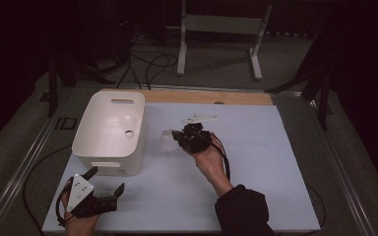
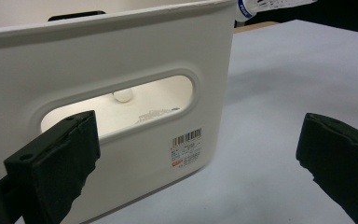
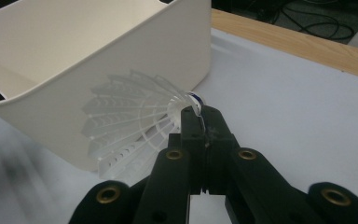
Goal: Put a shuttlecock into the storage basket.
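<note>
The right gripper (image 3: 200, 122) pinches a white plastic shuttlecock (image 3: 130, 121) by its blue-banded cork head, just beside the white rectangular plastic bin (image 1: 109, 132). At the bin's near handle wall, the left gripper (image 1: 107, 183) rests, jaws spread wide.

— Where do we hold our left gripper (image 1: 106, 181)?
— Low at the near edge; jaws spread wide, nothing between them.
— And our right gripper (image 1: 177, 136)?
— Forearm stretched forward; jaws pinched tight together.
</note>
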`<state>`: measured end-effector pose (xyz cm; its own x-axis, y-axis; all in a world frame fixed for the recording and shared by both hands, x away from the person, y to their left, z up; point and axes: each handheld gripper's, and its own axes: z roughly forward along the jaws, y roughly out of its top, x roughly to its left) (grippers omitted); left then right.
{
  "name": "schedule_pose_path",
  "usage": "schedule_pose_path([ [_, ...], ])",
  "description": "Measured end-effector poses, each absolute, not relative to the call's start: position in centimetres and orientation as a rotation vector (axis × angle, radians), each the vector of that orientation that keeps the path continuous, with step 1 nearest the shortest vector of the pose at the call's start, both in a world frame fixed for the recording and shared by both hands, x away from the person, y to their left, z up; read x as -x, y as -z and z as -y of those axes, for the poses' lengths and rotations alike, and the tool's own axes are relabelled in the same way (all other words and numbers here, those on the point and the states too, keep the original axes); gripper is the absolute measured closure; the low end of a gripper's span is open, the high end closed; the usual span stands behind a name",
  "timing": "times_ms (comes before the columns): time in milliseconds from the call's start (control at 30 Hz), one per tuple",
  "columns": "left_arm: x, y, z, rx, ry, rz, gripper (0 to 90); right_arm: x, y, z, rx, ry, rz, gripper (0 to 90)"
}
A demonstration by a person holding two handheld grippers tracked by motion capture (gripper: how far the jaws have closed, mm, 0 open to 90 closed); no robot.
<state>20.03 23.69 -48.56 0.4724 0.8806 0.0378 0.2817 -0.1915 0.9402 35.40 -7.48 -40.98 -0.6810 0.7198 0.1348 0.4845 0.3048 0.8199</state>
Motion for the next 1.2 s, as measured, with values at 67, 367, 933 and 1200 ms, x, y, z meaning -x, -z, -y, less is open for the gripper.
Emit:
schedule_pose_path([
  [67, -20.0, 48.6, -23.7, -1.722, -0.751, -1.000, 0.3, -35.4, 40.8, 7.5, -1.101, -1.319, -2.313, 88.8],
  [367, -20.0, 48.6, -23.7, -1.723, -0.750, -1.001, 0.3, -35.5, 40.4, 7.5, -1.104, -1.323, -2.307, 88.8],
  [933, -20.0, 48.5, -23.7, -1.725, -0.751, -1.001, 0.3, -35.8, 39.7, 7.6, -1.119, -1.339, -2.296, 88.8],
  [1200, -20.0, 48.6, -23.7, -1.725, -0.751, -0.999, 0.3, -35.9, 39.6, 7.7, -1.121, -1.339, -2.293, 88.8],
])
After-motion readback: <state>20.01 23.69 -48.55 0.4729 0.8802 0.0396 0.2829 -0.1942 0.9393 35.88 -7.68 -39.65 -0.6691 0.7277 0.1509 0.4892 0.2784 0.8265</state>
